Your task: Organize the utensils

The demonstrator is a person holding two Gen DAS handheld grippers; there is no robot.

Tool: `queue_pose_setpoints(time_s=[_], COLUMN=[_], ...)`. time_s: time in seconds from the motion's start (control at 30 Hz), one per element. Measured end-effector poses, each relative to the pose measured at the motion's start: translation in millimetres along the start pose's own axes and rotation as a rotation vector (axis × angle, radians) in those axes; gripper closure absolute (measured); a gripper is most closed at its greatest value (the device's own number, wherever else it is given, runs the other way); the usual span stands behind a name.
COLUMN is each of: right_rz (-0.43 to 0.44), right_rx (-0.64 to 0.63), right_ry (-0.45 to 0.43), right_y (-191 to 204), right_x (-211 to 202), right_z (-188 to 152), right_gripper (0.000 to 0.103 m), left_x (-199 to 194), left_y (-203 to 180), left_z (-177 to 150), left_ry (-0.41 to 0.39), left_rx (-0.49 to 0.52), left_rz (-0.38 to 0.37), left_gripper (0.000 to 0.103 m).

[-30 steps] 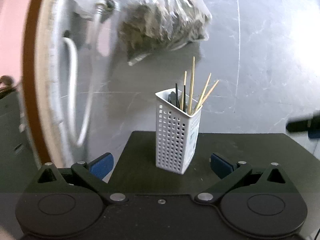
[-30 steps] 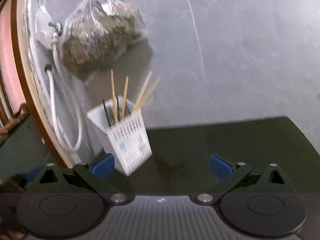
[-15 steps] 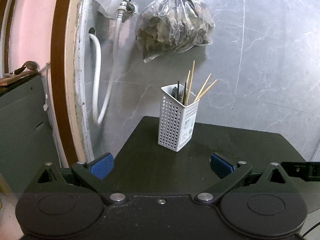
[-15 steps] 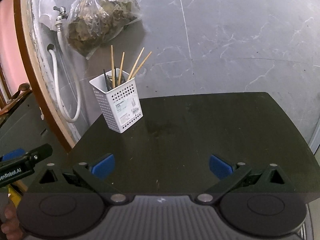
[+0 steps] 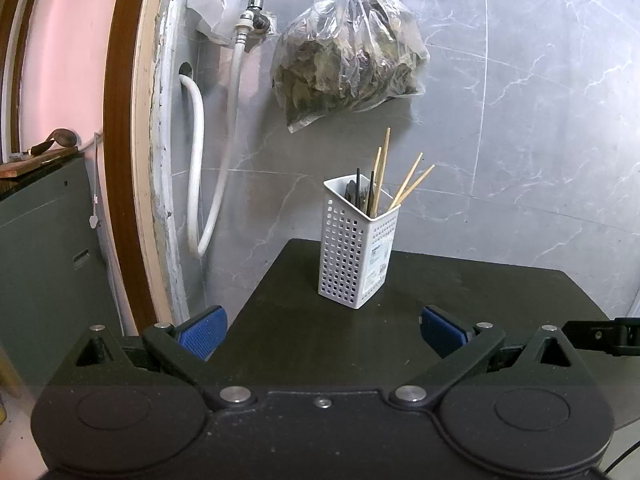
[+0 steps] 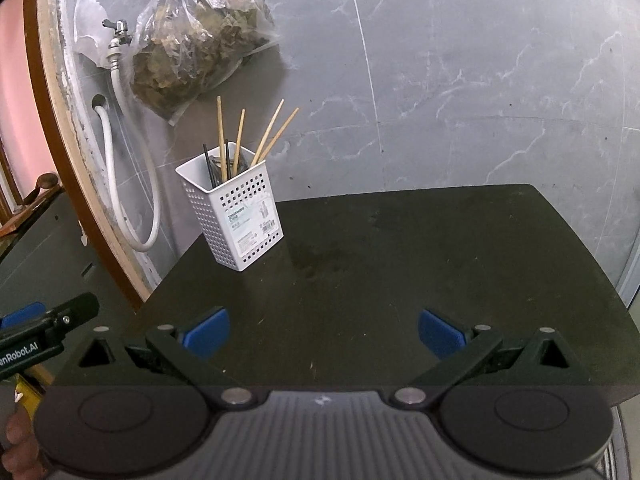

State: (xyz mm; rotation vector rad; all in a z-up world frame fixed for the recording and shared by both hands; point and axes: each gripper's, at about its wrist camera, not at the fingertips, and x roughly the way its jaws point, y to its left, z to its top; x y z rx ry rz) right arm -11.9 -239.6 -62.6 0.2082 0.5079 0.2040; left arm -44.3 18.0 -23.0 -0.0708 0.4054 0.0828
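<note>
A white perforated utensil holder (image 5: 356,252) (image 6: 234,220) stands upright at the far left of a black table (image 5: 460,292) (image 6: 400,272). Several wooden chopsticks (image 5: 412,184) (image 6: 276,130) and some dark utensils (image 5: 362,196) (image 6: 218,170) stick out of it. My left gripper (image 5: 323,330) is open near the table's front left edge, well short of the holder, with nothing between its blue pads (image 5: 202,334). My right gripper (image 6: 323,330) is open over the table's front, holder far to its left, also holding nothing.
A clear plastic bag of dried leaves (image 5: 348,64) (image 6: 196,44) hangs on the grey marble wall behind the holder. A tap with a white hose (image 5: 224,160) (image 6: 124,168) sits left of it, beside a brown door frame (image 5: 124,140). The left gripper's body (image 6: 44,332) shows at the right view's left edge.
Both grippers have pulled back from the holder, which now looks smaller and farther off. More of the table and wall is in view. Both stay open.
</note>
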Motion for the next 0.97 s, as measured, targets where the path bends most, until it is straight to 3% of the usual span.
queue_pose_setpoints(time_s=[0.97], right_rz=[-0.023], right_rx=[0.017], right_ry=[0.056], right_y=[1.7], right_x=[32.5], right_z=[5.3], right_gripper=[0.000], left_x=[37.0], left_y=[8.2], left_z=[3.0], left_ry=[0.060], left_rx=[0.008], left_rz=[-0.007], left_gripper=[0.001])
